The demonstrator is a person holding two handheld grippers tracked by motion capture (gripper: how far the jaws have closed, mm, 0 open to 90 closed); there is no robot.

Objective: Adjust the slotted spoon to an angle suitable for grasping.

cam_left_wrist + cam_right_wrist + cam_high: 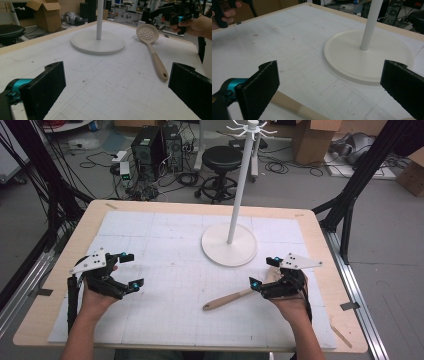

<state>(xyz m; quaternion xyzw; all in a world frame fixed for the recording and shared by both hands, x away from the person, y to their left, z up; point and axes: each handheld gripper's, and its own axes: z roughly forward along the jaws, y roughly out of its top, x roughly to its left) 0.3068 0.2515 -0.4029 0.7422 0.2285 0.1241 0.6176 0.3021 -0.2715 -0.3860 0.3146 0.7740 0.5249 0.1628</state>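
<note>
Two grippers are hovering over the white gridded mat [165, 240]: the left gripper [131, 270] and the right gripper [265, 272], both with jaws standing wide apart, gripping nothing. One beige slotted spoon [152, 47] is lying under the right gripper. Farther off, one white hanger stand [230, 242] is standing upright.

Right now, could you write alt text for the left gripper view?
A beige slotted spoon lies flat on the white gridded mat, beside a white stand's round base. Two open black jaws frame the foreground.
</note>
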